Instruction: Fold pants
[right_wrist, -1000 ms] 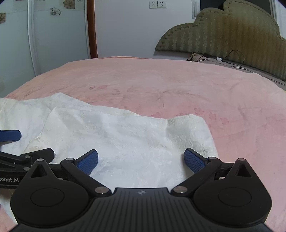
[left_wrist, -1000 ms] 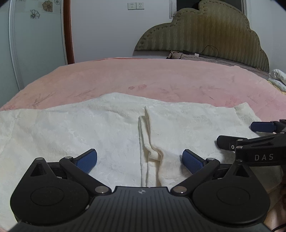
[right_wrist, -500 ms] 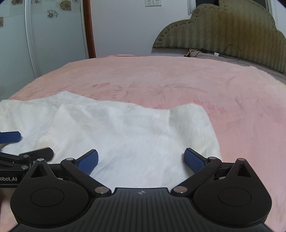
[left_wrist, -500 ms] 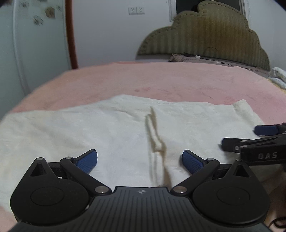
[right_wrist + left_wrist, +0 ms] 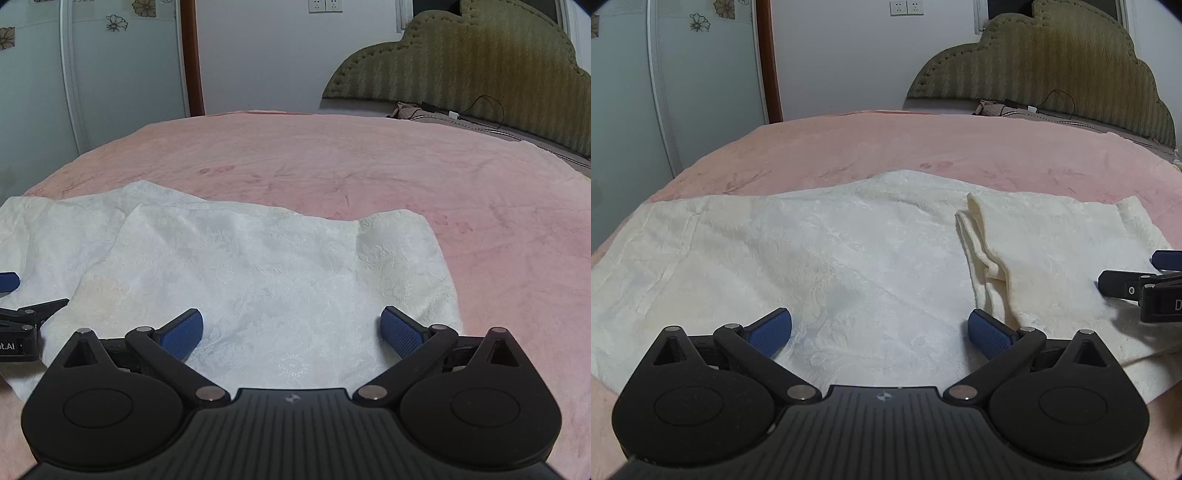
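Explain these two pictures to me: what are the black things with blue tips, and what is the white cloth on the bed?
No robot here: a person holds a two-finger tool in each hand, with a camera on each looking along its fingers. One picture is from the left tool, the other from the right tool. Both stand open and hold nothing. The blue tips are the finger pads. The white cloth is a pair of pants, spread on a pink bed, to be folded. Each tool also shows at the edge of the other's picture.
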Motion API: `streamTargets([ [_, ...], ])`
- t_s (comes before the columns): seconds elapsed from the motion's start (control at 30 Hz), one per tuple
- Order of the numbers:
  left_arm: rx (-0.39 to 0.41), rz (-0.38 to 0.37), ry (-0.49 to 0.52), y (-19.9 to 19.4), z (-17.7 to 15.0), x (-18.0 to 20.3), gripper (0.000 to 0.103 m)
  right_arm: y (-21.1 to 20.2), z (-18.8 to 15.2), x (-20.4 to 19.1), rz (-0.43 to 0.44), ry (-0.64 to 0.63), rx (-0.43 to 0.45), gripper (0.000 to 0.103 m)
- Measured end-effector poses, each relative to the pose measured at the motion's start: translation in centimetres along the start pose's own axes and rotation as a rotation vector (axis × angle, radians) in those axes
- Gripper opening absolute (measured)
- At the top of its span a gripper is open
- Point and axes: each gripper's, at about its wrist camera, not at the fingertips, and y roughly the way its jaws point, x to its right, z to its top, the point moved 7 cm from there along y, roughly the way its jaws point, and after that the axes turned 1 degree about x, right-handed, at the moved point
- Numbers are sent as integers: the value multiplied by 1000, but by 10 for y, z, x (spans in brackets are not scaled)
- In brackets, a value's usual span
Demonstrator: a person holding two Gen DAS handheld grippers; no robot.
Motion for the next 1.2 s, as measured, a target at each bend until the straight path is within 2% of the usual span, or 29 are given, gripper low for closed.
streamTargets([
  [1.2,-2,2,-5,-1,-1,3,103,-4,0,-2,-5,11,-11,103],
])
